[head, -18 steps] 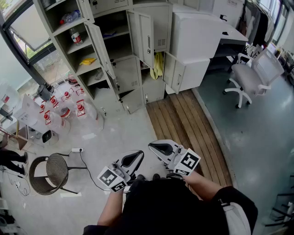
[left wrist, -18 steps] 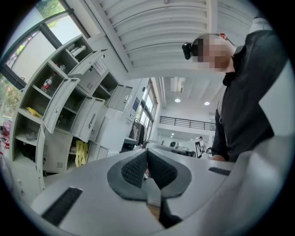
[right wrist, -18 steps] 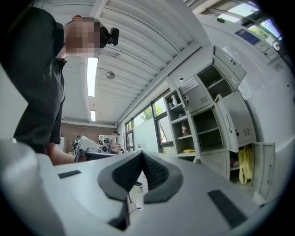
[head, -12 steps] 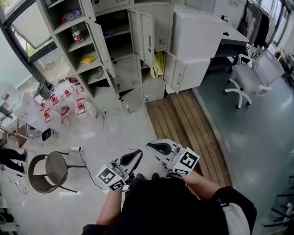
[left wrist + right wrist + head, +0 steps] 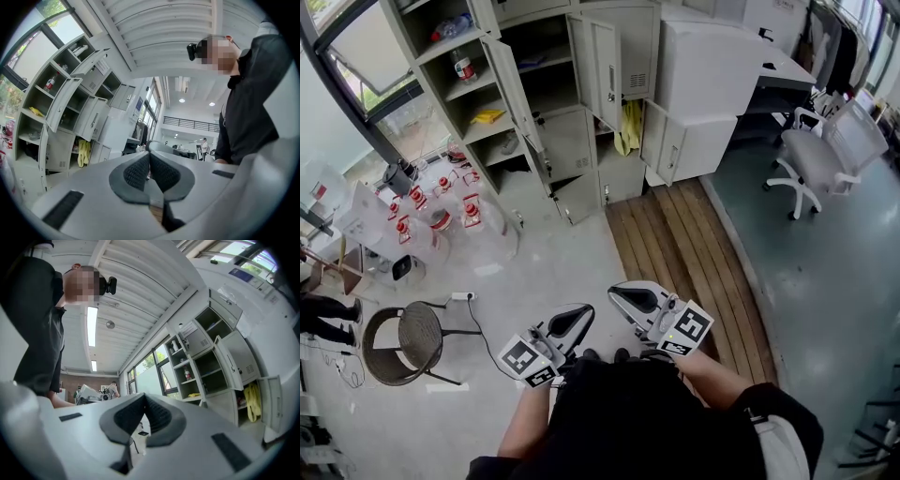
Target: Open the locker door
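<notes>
Standing well back from the locker unit (image 5: 567, 141), the person holds both grippers low and close to the body, with left forearm (image 5: 523, 427) and right forearm (image 5: 712, 367) bent in front of a dark top. Left gripper (image 5: 578, 315) is clenched, pads meeting at the tips, nothing between them. Right gripper (image 5: 622, 296) sits just beside it, also clenched and empty, slightly nearer the locker unit. Both point roughly toward the locker unit, well apart from it, with pale floor between.

Several locker doors are swung open: upper door (image 5: 605, 67), tall door (image 5: 514, 89) near it, and low door (image 5: 664, 147) at the end nearest the office chair (image 5: 825, 155). Yellow cloth (image 5: 627, 127) hangs in a compartment just beside the low door. Red-capped water jugs (image 5: 441, 211) stand on the floor at the locker unit's opposite end. Round stool (image 5: 412, 342) sits farther out from the unit.
</notes>
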